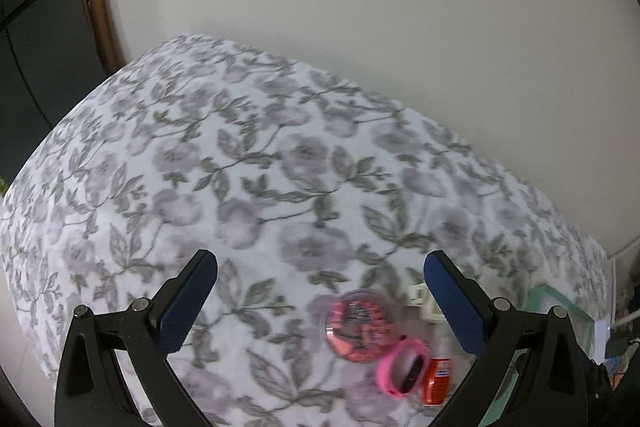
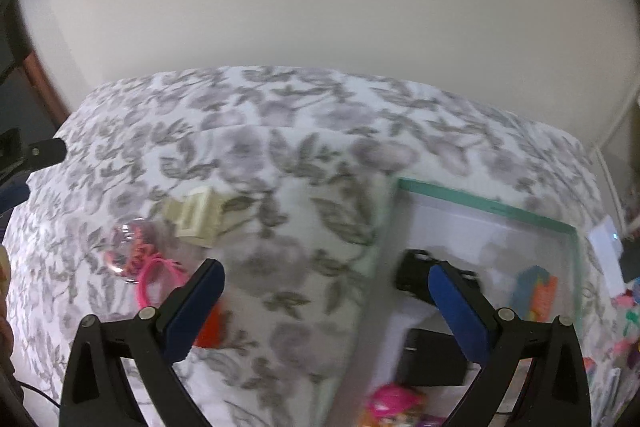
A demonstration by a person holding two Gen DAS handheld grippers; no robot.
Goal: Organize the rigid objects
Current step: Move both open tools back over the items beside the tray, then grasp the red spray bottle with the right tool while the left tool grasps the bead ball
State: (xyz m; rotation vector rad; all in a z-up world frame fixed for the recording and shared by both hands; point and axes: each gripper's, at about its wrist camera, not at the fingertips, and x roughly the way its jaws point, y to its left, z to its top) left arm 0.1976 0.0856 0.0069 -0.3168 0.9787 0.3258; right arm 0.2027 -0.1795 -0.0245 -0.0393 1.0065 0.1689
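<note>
Clutter sat bunched on the floral cloth (image 1: pixel 248 163), and I had both tools up over it with nothing in either. My left gripper (image 1: pixel 320 301) was spread wide, jaws well apart and empty; between its fingers lay the clear tub (image 1: pixel 357 325) of reddish bits, the pink band (image 1: pixel 403 367) touching its near edge, and the orange bottle (image 1: pixel 437 379) just beside the band. The cream clip (image 1: pixel 423 303) lay just beyond the tub, half hidden by my right-hand finger. My right gripper (image 2: pixel 326 301) was wide open too, holding nothing, hovering across the rim of the teal box (image 2: pixel 486 205). Inside that box I could make out a black block (image 2: pixel 434 361), a second black piece (image 2: pixel 412 275) behind my finger, an orange-and-blue packet (image 2: pixel 538 291) and something pink (image 2: pixel 394 401) at the near end, all blurred. Left of the box, on the cloth, the clip (image 2: pixel 196 215), tub (image 2: pixel 130 247) and band (image 2: pixel 154 277) lay close together, the bottle (image 2: pixel 212 327) peeking past my left finger.
</note>
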